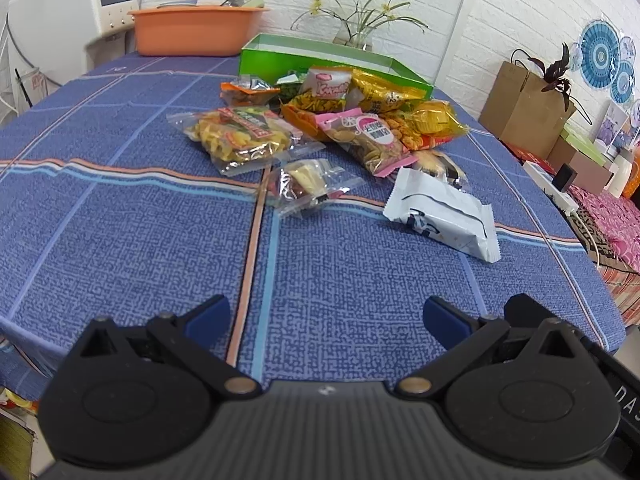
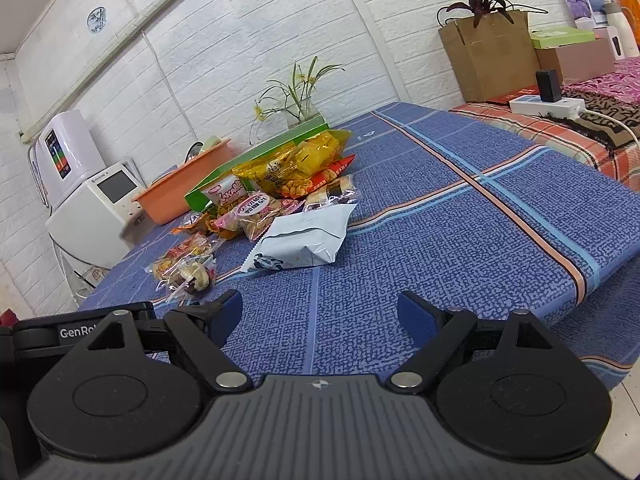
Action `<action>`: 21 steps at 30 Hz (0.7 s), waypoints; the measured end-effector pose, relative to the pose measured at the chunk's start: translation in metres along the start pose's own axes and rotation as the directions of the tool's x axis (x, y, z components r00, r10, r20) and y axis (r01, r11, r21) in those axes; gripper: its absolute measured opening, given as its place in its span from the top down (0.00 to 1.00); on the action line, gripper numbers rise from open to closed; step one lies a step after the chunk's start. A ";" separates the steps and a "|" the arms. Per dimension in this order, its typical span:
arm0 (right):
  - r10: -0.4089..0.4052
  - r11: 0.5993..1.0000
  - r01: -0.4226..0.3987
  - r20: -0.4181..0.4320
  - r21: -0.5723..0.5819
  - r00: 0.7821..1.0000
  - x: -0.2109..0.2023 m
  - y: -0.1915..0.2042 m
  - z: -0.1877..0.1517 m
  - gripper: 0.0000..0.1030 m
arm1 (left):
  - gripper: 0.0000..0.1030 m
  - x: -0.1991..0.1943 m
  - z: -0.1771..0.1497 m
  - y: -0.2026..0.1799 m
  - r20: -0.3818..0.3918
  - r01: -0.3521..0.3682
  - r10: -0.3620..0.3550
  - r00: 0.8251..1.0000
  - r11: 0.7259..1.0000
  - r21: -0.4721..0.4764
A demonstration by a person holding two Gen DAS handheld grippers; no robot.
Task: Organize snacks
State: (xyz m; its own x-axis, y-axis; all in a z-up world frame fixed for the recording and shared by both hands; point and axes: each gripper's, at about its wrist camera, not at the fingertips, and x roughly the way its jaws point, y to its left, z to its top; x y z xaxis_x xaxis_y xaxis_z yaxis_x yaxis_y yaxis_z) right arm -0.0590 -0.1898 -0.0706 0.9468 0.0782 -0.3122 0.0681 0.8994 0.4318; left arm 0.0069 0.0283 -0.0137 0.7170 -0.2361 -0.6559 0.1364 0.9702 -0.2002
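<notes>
A heap of snack packets (image 1: 360,116) (image 2: 280,188) lies on the blue checked tablecloth (image 1: 120,208) in front of a green box (image 1: 320,60) (image 2: 256,156). Nearest to me are a white packet (image 1: 444,212) (image 2: 304,240), a small clear packet (image 1: 308,186) (image 2: 188,274) and a clear bag of yellow crisps (image 1: 240,140). My left gripper (image 1: 326,316) hovers open above the near cloth, well short of the snacks. My right gripper (image 2: 320,312) is open too, just short of the white packet. Neither holds anything.
An orange basin (image 1: 196,30) (image 2: 188,188) stands at the far end beside the green box, with a potted plant (image 1: 360,20) behind. A white appliance (image 1: 72,20) sits left of the table. A brown paper bag (image 1: 524,108) and boxes stand to the right, past the table edge.
</notes>
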 end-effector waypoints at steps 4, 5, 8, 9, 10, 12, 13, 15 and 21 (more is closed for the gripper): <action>0.001 1.000 -0.001 -0.001 0.001 1.000 0.000 0.000 0.000 0.00 | 0.00 0.001 0.000 -0.002 -0.007 -0.012 0.012 1.000 1.000 0.020; 0.001 1.000 -0.001 -0.002 0.001 1.000 0.000 0.000 0.000 0.00 | 0.00 0.001 0.000 -0.003 -0.008 -0.015 0.015 1.000 1.000 0.024; 0.001 1.000 -0.001 -0.004 0.002 1.000 0.000 -0.001 0.001 0.00 | 0.00 0.002 0.000 -0.004 -0.011 -0.020 0.021 1.000 0.999 0.032; 0.000 1.000 0.000 -0.004 0.001 1.000 0.000 -0.001 0.001 0.00 | 0.00 0.003 0.001 -0.005 -0.011 -0.022 0.022 1.000 0.999 0.035; 0.000 1.000 0.000 -0.004 0.000 1.000 0.000 -0.001 0.001 0.00 | 0.00 0.003 0.001 -0.005 -0.012 -0.023 0.023 1.000 0.999 0.036; 0.000 1.000 0.000 -0.004 0.000 1.000 0.000 -0.001 0.001 0.00 | 0.00 0.003 0.000 -0.005 -0.013 -0.026 0.026 1.000 0.999 0.040; 0.000 1.000 0.000 -0.004 0.000 1.000 0.001 -0.001 0.001 0.00 | 0.00 0.003 0.000 -0.006 -0.013 -0.027 0.027 1.000 0.999 0.041; 0.000 1.000 0.000 -0.004 0.001 1.000 0.001 -0.001 0.001 0.00 | 0.00 0.003 0.000 -0.006 -0.014 -0.028 0.029 0.999 0.999 0.043; 0.001 1.000 -0.001 -0.003 0.002 1.000 0.001 -0.001 0.001 0.00 | 0.00 0.004 0.001 -0.006 -0.013 -0.035 0.035 0.999 0.998 0.049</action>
State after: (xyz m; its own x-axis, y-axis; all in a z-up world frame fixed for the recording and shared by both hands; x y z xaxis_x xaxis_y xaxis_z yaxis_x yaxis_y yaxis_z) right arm -0.0579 -0.1912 -0.0703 0.9459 0.0804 -0.3144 0.0680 0.8983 0.4341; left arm 0.0096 0.0216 -0.0145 0.7123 -0.2022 -0.6721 0.1444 0.9793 -0.1416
